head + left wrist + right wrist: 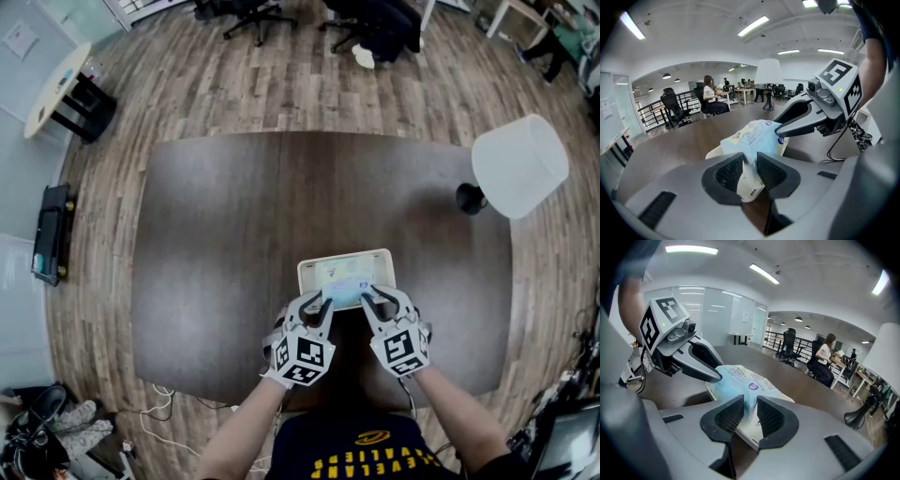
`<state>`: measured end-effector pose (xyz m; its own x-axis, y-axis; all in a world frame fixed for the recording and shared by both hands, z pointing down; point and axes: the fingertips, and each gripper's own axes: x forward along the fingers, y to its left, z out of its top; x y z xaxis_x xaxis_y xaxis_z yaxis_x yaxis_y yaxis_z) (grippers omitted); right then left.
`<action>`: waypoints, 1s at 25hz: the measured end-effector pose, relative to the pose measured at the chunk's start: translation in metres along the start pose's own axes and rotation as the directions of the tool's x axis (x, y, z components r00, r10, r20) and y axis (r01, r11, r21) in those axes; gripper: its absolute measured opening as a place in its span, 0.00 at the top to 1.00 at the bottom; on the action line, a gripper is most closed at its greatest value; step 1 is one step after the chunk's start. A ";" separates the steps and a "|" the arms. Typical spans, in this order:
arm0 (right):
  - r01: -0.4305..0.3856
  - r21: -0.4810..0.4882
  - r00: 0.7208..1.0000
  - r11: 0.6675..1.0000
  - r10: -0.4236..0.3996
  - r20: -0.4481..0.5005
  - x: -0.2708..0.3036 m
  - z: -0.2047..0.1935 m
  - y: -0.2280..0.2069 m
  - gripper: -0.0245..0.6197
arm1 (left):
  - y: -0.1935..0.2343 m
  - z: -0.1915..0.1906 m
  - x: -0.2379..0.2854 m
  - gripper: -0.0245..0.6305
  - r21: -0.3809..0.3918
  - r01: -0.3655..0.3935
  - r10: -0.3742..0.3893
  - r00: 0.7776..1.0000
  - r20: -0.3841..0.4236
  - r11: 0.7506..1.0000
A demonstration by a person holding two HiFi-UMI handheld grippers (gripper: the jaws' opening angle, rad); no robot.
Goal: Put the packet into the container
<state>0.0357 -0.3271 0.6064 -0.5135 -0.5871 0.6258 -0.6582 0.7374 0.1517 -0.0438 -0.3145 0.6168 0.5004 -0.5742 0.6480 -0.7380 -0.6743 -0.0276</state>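
Observation:
A light blue packet (345, 281) lies in a cream rectangular container (309, 270) near the front edge of the dark brown table (216, 244). My left gripper (317, 302) is shut on the packet's near left edge, and my right gripper (378, 298) is shut on its near right edge. In the left gripper view the pads of the left gripper (749, 164) pinch the packet (757, 136) above the container's rim (712, 151). The right gripper's finger (801, 123) reaches in from the right. In the right gripper view the right gripper (749, 416) presses the packet (740, 378) above the container's edge (752, 439).
A white lamp shade (518, 164) on a black base (471, 199) stands at the table's right end. Office chairs (253, 14) and a small round table (56, 89) stand on the wooden floor beyond. A person (710, 96) sits at a desk far off.

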 end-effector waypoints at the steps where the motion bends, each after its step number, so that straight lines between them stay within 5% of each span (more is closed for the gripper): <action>1: -0.001 0.002 1.000 1.000 0.001 0.002 0.001 0.000 0.000 0.82 | 0.000 -0.001 0.001 0.82 -0.002 -0.002 0.002 1.000 -0.008 1.000; 10: -0.017 0.024 1.000 1.000 0.018 -0.023 0.007 -0.012 -0.001 0.81 | -0.001 -0.012 0.013 0.82 -0.073 -0.007 0.002 0.997 -0.073 0.997; 13: -0.018 0.066 1.000 0.998 0.020 -0.021 0.004 -0.012 -0.002 0.81 | 0.004 -0.014 0.011 0.75 -0.119 -0.029 0.020 0.997 -0.075 0.992; 25: 0.009 0.166 0.998 0.986 -0.018 0.057 -0.027 0.004 -0.004 0.78 | 0.000 0.011 -0.033 0.69 -0.239 -0.041 0.050 0.998 0.033 0.970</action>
<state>0.0500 -0.3156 0.5862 -0.5319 -0.6187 0.5783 -0.7450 0.6665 0.0279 -0.0552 -0.3011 0.5868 0.4776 -0.6219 0.6206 -0.8445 -0.5198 0.1289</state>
